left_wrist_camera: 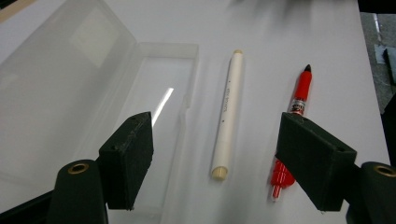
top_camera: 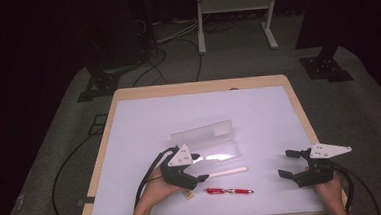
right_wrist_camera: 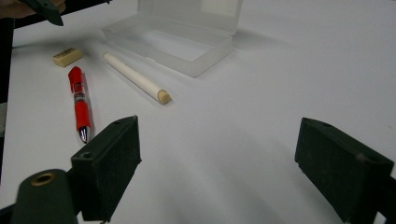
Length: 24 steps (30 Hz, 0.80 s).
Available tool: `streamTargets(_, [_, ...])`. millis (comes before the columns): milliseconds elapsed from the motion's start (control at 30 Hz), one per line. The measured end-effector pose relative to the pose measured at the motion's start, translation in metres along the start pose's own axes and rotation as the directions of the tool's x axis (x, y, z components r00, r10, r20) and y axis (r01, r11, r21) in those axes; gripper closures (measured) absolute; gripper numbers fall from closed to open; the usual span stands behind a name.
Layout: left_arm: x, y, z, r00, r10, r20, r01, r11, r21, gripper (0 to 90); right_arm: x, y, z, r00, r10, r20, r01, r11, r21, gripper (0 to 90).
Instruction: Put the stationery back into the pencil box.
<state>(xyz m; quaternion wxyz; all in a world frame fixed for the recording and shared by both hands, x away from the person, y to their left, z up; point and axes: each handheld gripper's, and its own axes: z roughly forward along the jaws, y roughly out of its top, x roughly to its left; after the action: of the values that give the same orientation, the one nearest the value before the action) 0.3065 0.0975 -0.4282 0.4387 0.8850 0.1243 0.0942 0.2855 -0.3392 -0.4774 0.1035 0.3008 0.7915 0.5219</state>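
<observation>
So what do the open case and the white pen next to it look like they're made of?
The case looks like thin frosted plastic: translucent, the table shows through it, and its floor gives a glossy glare streak. The white pen seems to be matte plastic with a cream cap at each end, though the look leaves that open.

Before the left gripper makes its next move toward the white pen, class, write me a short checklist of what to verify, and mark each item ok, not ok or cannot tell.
1. Left gripper jaws open with nothing between the pads: ok.
2. White pen lies flat on the table, lined up between the jaws: ok.
3. Red pen lies apart from the white pen, though its lower end sits close to one jaw: ok, but watch it.
4. Clear case stands open, lid back, tray free to receive a pen: ok.
5. Right gripper open, holding nothing, well away from the pens: ok.
6. Eraser out of the left gripper's path: cannot tell.
</observation>
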Motion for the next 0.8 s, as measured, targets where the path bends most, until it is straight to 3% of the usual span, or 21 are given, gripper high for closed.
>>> streamTargets(400, [-0.004, 0.005, 0.016, 0.9994, 0.002, 0.035, -0.002, 1.0, 0.005, 27.9, 0.0, 0.0, 0.0, 1.0, -0.002, -0.001, 0.002, 1.0, 0.002, 13.4])
streamTargets(600, [-0.003, 0.007, 0.017, 0.9997, 0.017, 0.02, -0.018, 0.9998, 0.007, 31.6, 0.0, 0.0, 0.0, 1.0, -0.005, -0.003, 0.005, 1.0, 0.003, 13.4])
streamTargets(800, [-0.001, 0.009, 0.026, 0.9991, 0.024, 0.035, -0.025, 0.9995, 0.02, 34.4, 0.0, 0.0, 0.0, 1.0, -0.005, -0.006, 0.005, 1.0, 0.003, 13.4])
